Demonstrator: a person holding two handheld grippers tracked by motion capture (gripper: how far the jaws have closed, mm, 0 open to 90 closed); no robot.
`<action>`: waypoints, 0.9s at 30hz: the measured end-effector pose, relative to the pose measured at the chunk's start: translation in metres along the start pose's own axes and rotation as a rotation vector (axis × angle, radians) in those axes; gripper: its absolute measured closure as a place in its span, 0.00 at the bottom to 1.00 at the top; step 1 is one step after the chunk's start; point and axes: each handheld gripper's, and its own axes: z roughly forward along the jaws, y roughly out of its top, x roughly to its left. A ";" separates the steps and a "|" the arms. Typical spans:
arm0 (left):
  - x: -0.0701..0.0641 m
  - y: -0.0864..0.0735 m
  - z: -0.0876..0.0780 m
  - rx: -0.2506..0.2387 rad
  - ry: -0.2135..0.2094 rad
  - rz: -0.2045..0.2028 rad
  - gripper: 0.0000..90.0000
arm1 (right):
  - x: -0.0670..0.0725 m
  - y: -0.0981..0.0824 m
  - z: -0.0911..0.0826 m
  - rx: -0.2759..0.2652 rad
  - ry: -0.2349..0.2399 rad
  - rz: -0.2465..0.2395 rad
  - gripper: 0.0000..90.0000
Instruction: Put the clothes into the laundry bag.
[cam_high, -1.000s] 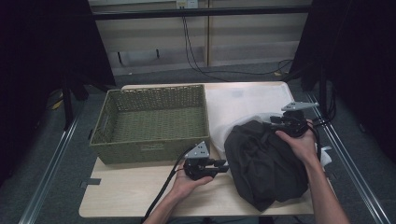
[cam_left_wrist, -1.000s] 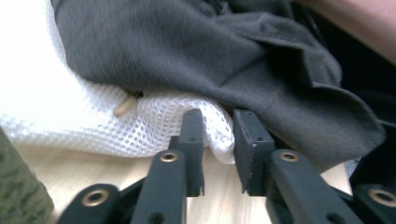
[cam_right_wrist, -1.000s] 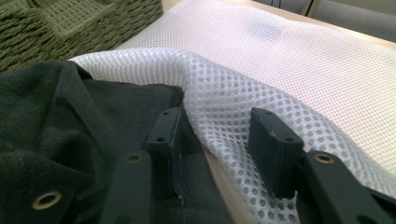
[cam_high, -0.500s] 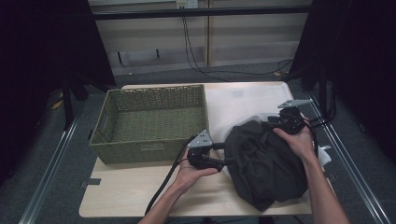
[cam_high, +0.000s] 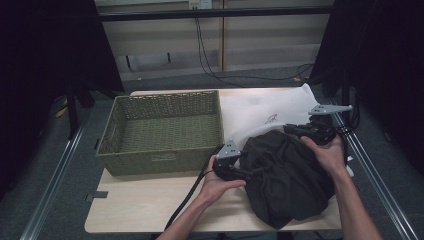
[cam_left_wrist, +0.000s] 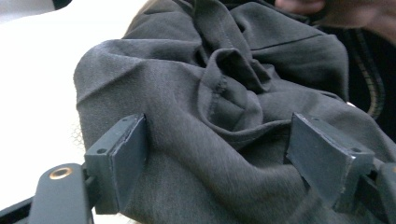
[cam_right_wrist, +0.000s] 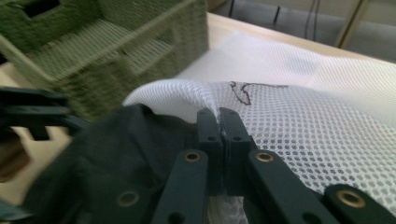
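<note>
— What was the left gripper (cam_high: 246, 172) doing, nearest the person?

— Its jaws stood spread wide and had just been opening. In the left gripper view the dark garment (cam_left_wrist: 224, 116) bulged between the two pads (cam_left_wrist: 122, 156) without being pinched. In the high view that gripper sat at the garment's left edge, just in front of the basket's near right corner.

— And the garment itself?

— It lay crumpled on the right half of the wooden table (cam_high: 150, 205), resting on the white mesh bag (cam_high: 260, 112).

— The right gripper (cam_right_wrist: 218, 122)?

— Its jaws had just been closing and were pressed together on a raised fold of the white mesh bag, right at the garment's far edge. In the high view it sat at the far right side of the garment, held in the right hand (cam_high: 327, 152).

— What lay beyond?

— The green woven basket (cam_high: 160, 135) stood on the left of the table, just beside the bag.
</note>
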 end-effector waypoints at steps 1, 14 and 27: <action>-0.001 0.000 0.001 0.013 0.022 0.013 0.24 | 0.002 0.002 -0.003 -0.010 0.013 0.004 0.99; -0.009 0.000 0.018 0.050 -0.032 0.023 0.66 | 0.028 0.010 -0.006 -0.095 0.180 0.024 0.99; 0.002 -0.012 0.026 0.058 0.003 -0.013 0.59 | 0.032 -0.037 -0.002 -0.023 0.257 0.073 0.98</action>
